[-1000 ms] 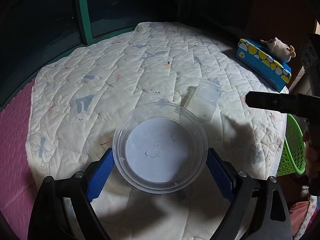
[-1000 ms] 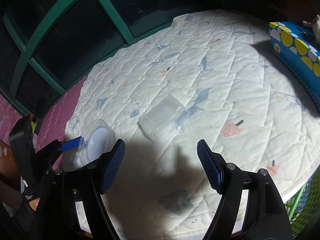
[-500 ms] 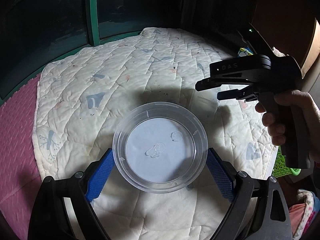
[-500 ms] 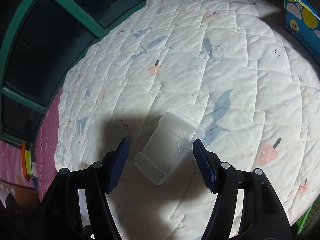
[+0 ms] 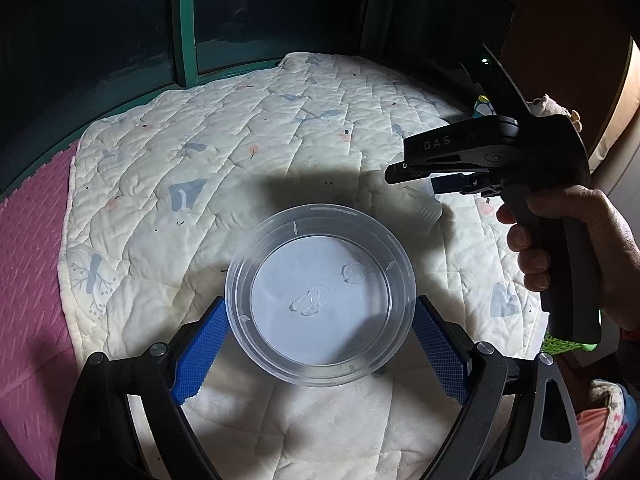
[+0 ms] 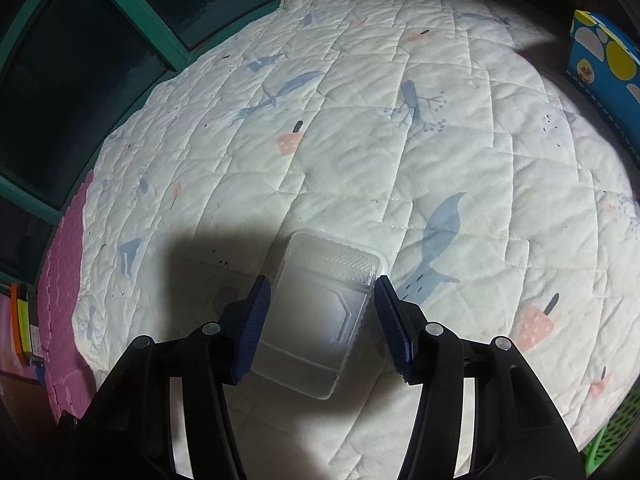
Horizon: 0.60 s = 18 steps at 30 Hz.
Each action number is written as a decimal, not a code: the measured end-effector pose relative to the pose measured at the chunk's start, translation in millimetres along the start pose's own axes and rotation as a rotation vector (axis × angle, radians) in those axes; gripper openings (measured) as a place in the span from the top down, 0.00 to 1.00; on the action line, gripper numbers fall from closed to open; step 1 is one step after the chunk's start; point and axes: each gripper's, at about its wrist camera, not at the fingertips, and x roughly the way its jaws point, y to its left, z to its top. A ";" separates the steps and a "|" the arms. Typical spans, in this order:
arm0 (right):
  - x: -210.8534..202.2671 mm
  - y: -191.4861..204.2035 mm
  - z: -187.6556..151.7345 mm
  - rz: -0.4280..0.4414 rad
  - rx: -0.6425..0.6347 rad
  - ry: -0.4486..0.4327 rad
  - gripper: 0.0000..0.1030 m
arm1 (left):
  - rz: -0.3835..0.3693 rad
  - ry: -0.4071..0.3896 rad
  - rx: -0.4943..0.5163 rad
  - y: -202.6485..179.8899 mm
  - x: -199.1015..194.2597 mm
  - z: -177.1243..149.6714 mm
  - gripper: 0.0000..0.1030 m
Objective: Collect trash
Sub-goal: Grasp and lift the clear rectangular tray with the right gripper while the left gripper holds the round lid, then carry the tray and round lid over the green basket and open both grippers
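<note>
Right gripper (image 6: 320,320) is closing around the clear rectangular tray (image 6: 320,312) on the quilt (image 6: 360,140), while left gripper (image 5: 320,344) holds the round lid (image 5: 320,296).

quilt (image 6: 360,128): cream, blue birds, pink motifs
box (image 6: 604,60): blue, yellow dots
floor mat (image 5: 28,240): pink
window frame (image 5: 186,20): green

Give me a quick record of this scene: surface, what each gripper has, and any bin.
surface: quilted mat
left gripper: shut on round plastic lid
right gripper: jaws closing around clear rectangular container, which lies on the mat; pads not clearly pressing yet
bin: green basket, at the mat's edge
nearby: blue box
</note>
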 end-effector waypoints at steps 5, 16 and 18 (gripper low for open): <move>-35.8 -7.5 -15.0 0.029 -0.064 -0.082 0.50 | -0.007 0.009 -0.003 -6.2 0.3 0.0 0.15; -117.9 -65.6 -65.4 0.071 -0.077 -0.214 0.50 | -0.046 -0.008 0.054 -51.5 -6.4 10.4 0.15; -129.7 -80.5 -75.6 0.054 -0.071 -0.229 0.50 | -0.061 -0.007 0.072 -64.3 -6.6 11.1 0.15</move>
